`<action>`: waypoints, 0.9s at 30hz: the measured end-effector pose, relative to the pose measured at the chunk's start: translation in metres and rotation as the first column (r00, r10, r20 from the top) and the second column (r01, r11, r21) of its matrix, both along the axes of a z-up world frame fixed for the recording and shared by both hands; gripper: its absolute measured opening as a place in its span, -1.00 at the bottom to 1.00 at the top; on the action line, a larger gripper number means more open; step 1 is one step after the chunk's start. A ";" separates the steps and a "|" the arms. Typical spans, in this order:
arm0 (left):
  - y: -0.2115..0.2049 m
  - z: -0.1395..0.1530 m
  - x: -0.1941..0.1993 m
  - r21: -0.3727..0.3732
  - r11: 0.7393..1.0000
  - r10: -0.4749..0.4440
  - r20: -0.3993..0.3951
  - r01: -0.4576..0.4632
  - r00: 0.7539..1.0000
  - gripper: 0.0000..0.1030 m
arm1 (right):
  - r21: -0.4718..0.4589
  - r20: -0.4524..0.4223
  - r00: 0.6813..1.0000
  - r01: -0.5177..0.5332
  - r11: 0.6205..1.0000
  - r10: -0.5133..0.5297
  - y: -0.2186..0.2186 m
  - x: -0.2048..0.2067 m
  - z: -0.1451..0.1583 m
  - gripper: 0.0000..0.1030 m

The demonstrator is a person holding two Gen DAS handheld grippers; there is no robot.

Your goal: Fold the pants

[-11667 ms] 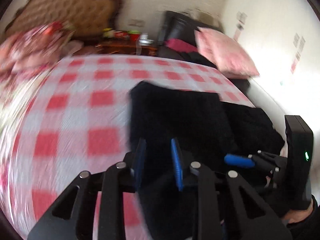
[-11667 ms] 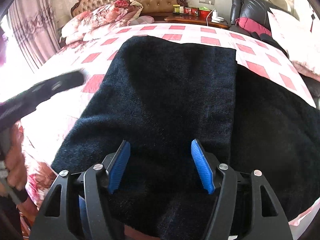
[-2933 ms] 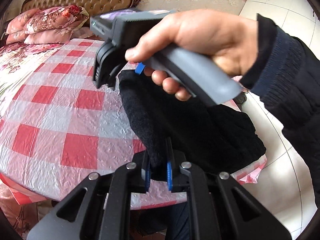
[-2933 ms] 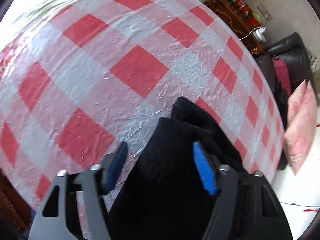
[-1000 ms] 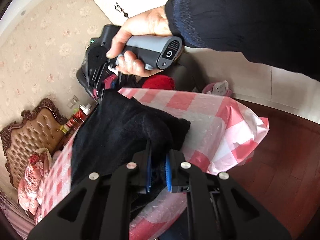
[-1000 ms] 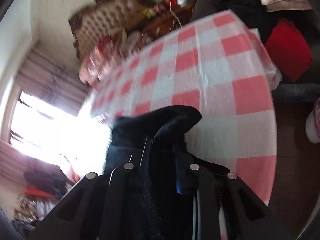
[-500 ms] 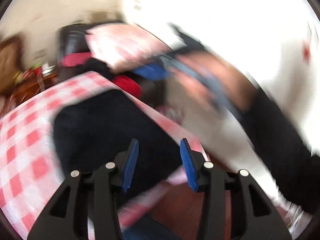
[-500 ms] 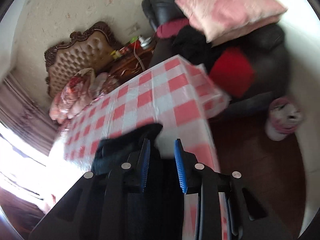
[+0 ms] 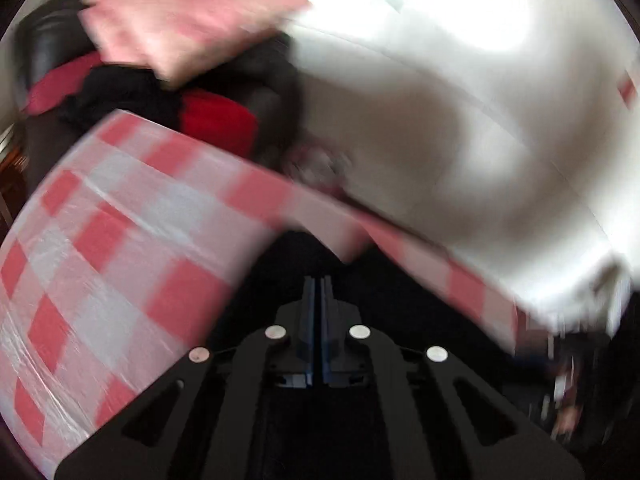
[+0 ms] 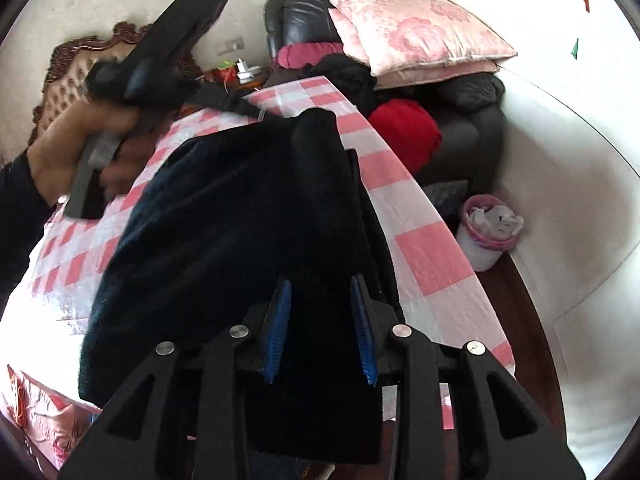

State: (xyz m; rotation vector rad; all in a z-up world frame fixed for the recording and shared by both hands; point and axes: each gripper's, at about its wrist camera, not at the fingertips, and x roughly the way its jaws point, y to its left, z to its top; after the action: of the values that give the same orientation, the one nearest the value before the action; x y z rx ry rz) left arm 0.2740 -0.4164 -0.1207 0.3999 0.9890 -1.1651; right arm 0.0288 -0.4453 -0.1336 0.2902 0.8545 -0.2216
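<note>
The black pants (image 10: 240,216) are laid in a folded bundle on the near right part of the checked bed (image 10: 428,256), one end draped over the near edge. A fold is judged to be under way; next, an edge must be gripped and carried across. The right tool (image 10: 322,316) is held released above the cloth. The left tool (image 9: 319,300) is seen clenched over dark fabric; whether cloth is pinched cannot be told, since that view is badly blurred.

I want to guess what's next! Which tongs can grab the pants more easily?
Right. The right tongs are open, with the pants lying between their tips. The left tongs are shut, and their view is blurred.
</note>
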 end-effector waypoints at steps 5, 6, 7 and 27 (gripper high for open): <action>0.016 0.021 0.034 -0.080 0.995 0.051 -0.050 -0.055 0.997 -0.90 | -0.019 -0.015 1.000 -0.006 1.000 0.006 0.003 -0.004 -0.001 -0.41; 0.019 0.028 0.030 -0.090 0.996 0.024 -0.049 -0.028 0.999 -0.61 | 0.003 -0.011 1.000 -0.006 1.000 0.006 -0.001 -0.005 -0.001 -0.41; 0.022 0.035 0.025 -0.092 0.996 0.003 -0.036 -0.007 0.999 0.08 | 0.015 -0.008 1.000 -0.007 1.000 0.007 -0.002 -0.005 -0.001 -0.41; 0.070 0.050 0.025 0.018 0.990 -0.143 0.041 0.142 0.989 -0.65 | 0.032 -0.007 0.999 -0.035 0.999 0.035 -0.011 0.006 0.025 -0.33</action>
State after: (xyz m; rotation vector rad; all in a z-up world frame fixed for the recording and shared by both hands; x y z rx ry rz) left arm 0.2985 -0.3465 -0.0711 0.5125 0.9451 -1.2733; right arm 0.0346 -0.4560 -0.1087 0.3044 0.8706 -0.1766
